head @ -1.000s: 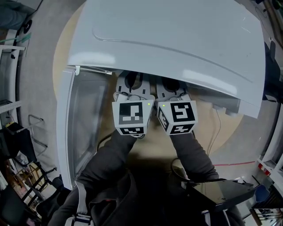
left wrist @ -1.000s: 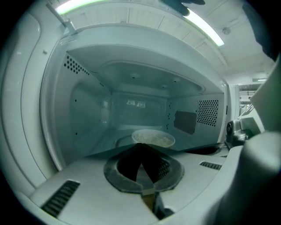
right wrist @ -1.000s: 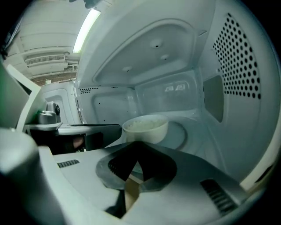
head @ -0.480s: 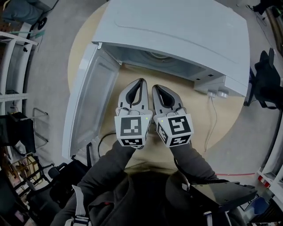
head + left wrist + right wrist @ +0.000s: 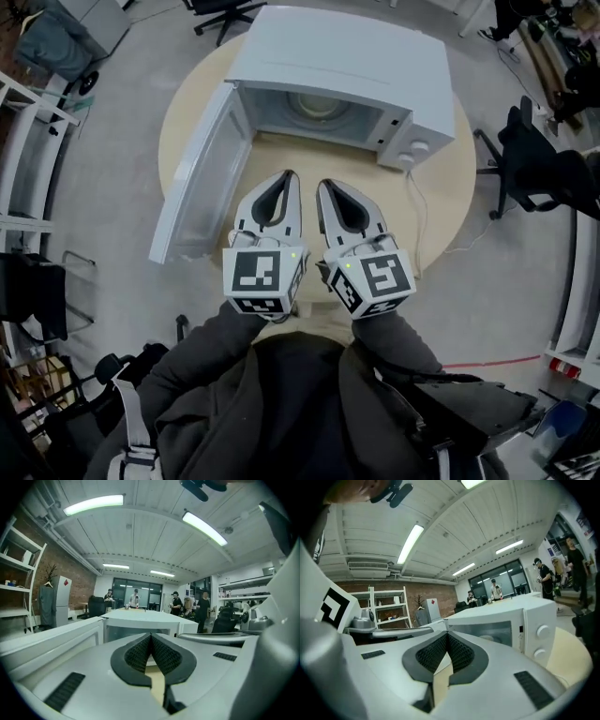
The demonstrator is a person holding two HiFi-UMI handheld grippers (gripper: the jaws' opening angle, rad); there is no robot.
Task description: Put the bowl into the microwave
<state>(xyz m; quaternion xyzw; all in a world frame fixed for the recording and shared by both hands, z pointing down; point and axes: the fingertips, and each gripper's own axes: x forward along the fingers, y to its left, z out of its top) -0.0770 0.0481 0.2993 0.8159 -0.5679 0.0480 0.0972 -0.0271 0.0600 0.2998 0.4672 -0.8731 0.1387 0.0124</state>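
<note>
Both tongs are pressed together w/ nothing btwn the pads; left gripper point(image 5: 289, 176) and right gripper point(image 5: 324, 186) sit side by side in front of the microwave point(image 5: 356, 56), clear of its mouth, touching nothing. The bowl point(image 5: 317, 105) is prob. the pale round shape inside the microwave cavity; it could be only the turntable, can't tell for sure.

Risks, as I judge them: the door point(image 5: 197, 178) hangs wide open to the left of the microwave, so a careless sweep of the left gripper could clip it and shove the whole unit; shut tongs can only push the door, and a hard push could slam it and jolt whatever sits inside; the cable point(image 5: 419, 220) trails from the microwave's right front corner, so a sleeve or the right gripper could snag it.

Around: a round table point(image 5: 459, 202) under the microwave; a dark chair point(image 5: 530, 169) well to the right of it; shelving point(image 5: 23, 122) far left. Nothing blocks the microwave's opening.
</note>
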